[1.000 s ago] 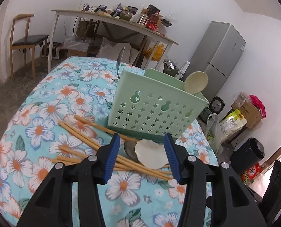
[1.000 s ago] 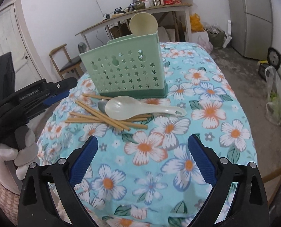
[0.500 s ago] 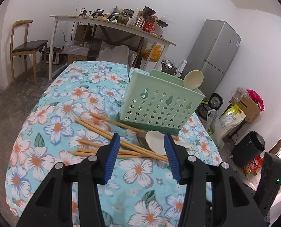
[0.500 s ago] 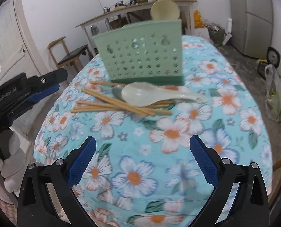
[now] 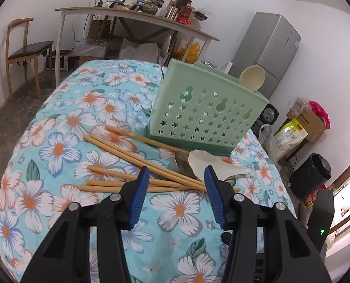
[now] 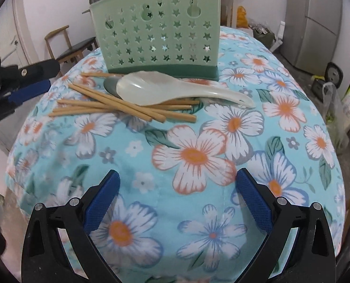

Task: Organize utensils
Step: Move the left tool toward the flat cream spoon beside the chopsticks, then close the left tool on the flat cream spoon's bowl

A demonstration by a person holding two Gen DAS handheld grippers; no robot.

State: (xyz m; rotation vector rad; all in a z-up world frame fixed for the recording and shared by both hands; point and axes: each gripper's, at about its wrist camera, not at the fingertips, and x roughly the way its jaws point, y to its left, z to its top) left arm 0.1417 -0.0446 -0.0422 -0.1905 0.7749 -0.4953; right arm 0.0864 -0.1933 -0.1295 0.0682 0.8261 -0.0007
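Both the left gripper (image 5: 176, 176) and right gripper (image 6: 177, 184) gape empty before the green caddy (image 6: 158, 37); the glossy white spoon (image 6: 151, 90) looks light, slippery, best pinched mid-handle.

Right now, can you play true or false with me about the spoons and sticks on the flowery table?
1. The white spoon lies on top of the chopsticks. True.
2. The green holder has fallen over. False: it stands upright.
3. The right tool is squeezing the white spoon. False: it is open and holds nothing.
4. A cream spoon sticks up out of the holder. True.
5. The left tool is open. True.
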